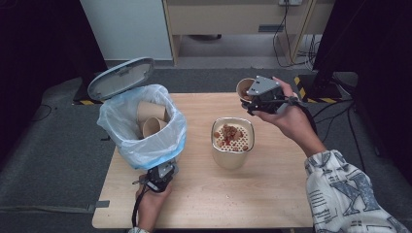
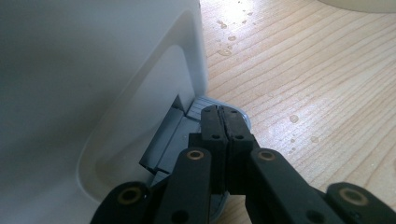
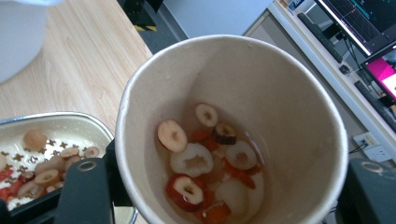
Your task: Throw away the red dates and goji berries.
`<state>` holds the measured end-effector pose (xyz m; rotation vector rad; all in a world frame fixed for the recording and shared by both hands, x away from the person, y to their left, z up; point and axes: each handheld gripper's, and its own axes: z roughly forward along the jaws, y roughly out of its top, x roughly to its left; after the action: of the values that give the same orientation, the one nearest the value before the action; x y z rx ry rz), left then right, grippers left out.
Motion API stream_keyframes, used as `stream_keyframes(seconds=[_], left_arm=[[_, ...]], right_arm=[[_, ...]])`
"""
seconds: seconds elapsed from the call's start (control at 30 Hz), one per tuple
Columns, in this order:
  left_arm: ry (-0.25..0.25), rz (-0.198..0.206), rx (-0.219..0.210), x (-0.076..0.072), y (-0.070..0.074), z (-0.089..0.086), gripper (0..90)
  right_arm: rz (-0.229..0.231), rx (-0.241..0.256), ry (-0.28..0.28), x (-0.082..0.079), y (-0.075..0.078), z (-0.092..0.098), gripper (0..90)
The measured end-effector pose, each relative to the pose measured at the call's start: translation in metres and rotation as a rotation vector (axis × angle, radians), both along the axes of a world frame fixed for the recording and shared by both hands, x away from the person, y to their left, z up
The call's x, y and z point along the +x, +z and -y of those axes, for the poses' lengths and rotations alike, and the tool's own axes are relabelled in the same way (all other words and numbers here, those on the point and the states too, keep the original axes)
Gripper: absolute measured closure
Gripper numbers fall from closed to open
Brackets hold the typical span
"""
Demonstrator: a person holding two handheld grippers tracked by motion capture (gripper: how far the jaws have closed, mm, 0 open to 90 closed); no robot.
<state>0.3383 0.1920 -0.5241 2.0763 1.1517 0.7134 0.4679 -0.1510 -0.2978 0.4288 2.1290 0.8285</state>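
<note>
Tilting paper cup (image 3: pixel 233 135), mouth toward camera

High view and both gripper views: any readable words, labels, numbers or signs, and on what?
None can be read.
Patterned white sleeve: large letter-like print, not legible as a word.
Monitor screens behind the brown paper cup: too blurred to read.

Paper cup (image 3: pixel 233 126) tilted, clamped above table, fruit slices (image 3: pixel 205 168) at bottom
</note>
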Motion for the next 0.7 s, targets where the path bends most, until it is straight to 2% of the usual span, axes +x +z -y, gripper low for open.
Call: stream_keyframes(seconds=[0.2, 0.57, 0.7], left_arm=[[-0.004, -0.001, 0.000, 0.000, 0.000, -0.001, 88.1], [-0.002, -0.002, -0.001, 0.000, 0.000, 0.000, 88.1], [-0.004, -0.002, -0.002, 0.001, 0.000, -0.001, 88.1]], right_arm=[[0.024, -0.050, 0.016, -0.002, 0.001, -0.003, 32.2], [0.050, -0.068, 0.031, -0.006, 0.010, -0.002, 32.3], [0.060, -0.091, 0.035, -0.007, 0.012, -0.002, 32.4]])
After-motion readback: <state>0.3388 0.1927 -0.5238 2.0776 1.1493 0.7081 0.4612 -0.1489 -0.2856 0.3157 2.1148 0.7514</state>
